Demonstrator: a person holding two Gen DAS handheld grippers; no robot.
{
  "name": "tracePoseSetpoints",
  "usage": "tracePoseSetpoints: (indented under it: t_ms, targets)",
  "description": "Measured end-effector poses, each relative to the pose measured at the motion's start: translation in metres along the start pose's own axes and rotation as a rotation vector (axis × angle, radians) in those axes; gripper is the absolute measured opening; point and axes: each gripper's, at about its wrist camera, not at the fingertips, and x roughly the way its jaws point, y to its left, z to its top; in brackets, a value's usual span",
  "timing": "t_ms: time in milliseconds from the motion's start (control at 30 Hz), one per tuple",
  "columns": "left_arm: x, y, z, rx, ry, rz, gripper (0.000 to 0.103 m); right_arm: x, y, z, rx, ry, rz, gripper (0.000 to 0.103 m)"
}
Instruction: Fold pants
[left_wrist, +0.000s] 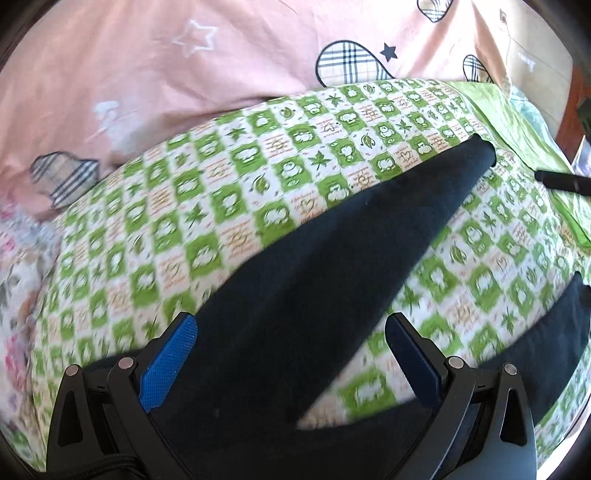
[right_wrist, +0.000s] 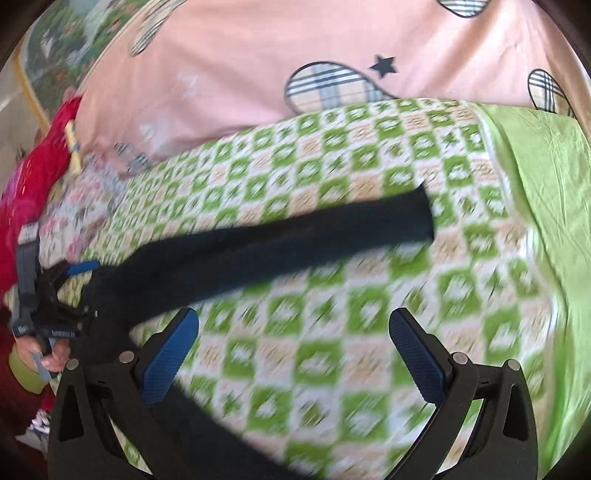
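- Blue ribbed pads of my left gripper (left_wrist: 290, 339) sit spread wide apart, and between them I see the dark pants (left_wrist: 314, 258) filling the foreground; nothing is pinched.
- From that gripper one leg runs away and to the right, its long axis slanting up to a squared cuff on the green-and-white checked quilt (left_wrist: 221, 177); the second leg branches off further right of the first, toward the frame edge.
- On the right wrist view my right gripper (right_wrist: 293, 343) is likewise spread open and holds nothing; only checked quilt lies between its pads.
- Relative to the pants, the right gripper sits over the gap between the two legs, one leg (right_wrist: 277, 243) crossing ahead of it and a dark strip passing under its left finger.
- I judge the left gripper nearer the crotch and waist end, so it is better placed for the first pinch.
- Fabric looks soft, matte and limp, lying flat with few wrinkles; I expect it to drape and slide over the quilt.
- Beyond the quilt lies a pink bedsheet (left_wrist: 184, 66) with plaid shapes and stars.
- Motion blur softens the right view.
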Motion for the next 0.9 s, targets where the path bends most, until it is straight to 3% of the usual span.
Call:
tracePoseSetpoints:
  t_ms: [300, 367, 433, 467, 533, 600, 667, 767, 900]
  targets:
    - [0.057, -0.004, 0.046, 0.135, 0.098, -0.041, 0.102, 0.042, -0.062, 0.071, 0.065, 0.013, -0.026, 0.097]
    - [0.072, -0.004, 0.051, 0.15, 0.127, -0.035, 0.102, 0.058, -0.074, 0.078, 0.082, 0.034, -0.021, 0.092]
    - [0.086, -0.003, 0.055, 0.151, 0.156, -0.041, 0.099, 0.073, -0.08, 0.081, 0.092, 0.055, -0.033, 0.077]
    - [0.093, -0.002, 0.056, 0.142, 0.18, -0.057, 0.093, 0.078, -0.082, 0.081, 0.09, 0.061, -0.035, 0.07]
    - [0.103, 0.001, 0.056, 0.12, 0.214, -0.103, 0.075, 0.085, -0.082, 0.081, 0.075, 0.059, -0.033, 0.045]
    - [0.105, 0.003, 0.053, 0.104, 0.231, -0.14, 0.038, 0.082, -0.077, 0.079, 0.039, 0.042, -0.06, 0.031]
    - [0.101, 0.004, 0.049, 0.094, 0.227, -0.156, 0.021, 0.072, -0.075, 0.079, 0.027, 0.005, -0.057, 0.021]
    - [0.078, 0.005, 0.04, 0.07, 0.174, -0.164, 0.012, 0.048, -0.076, 0.077, 0.032, -0.062, -0.026, 0.013]
    - [0.034, -0.001, 0.02, 0.06, 0.103, -0.196, 0.008, 0.014, -0.072, 0.063, 0.018, -0.12, 0.017, 0.009]
